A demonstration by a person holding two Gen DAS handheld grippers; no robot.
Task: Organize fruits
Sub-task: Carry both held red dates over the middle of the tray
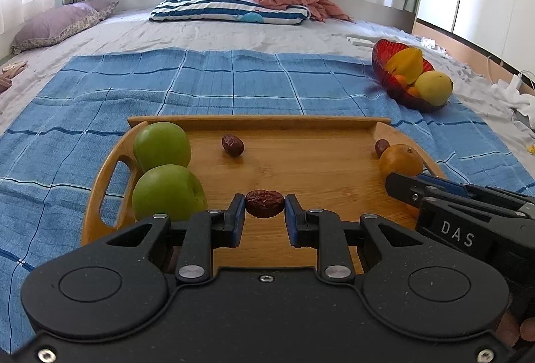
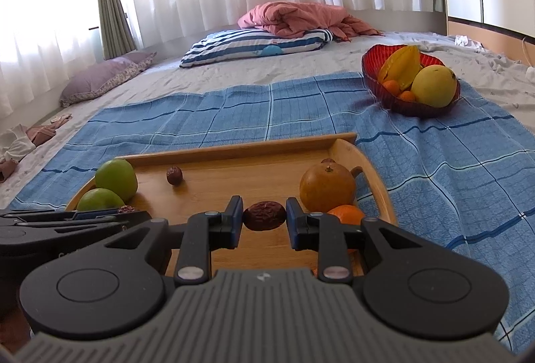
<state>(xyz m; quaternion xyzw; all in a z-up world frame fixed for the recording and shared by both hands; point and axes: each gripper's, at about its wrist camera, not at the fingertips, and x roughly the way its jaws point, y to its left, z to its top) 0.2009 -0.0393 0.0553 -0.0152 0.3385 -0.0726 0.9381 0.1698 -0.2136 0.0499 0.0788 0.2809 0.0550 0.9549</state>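
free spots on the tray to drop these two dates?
Bare wood mid-tray, between the loose date and the orange. Left edge is crowded by two green apples; right corner by orange fruit. Red bowl is full. Blue cloth behind is open.

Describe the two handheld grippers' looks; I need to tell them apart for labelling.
Both are matte black with round pivot discs, silver rivets and blue finger pads. The left gripper has a smooth black body; the right gripper a ribbed grey one, with white "DAS" lettering on its side.
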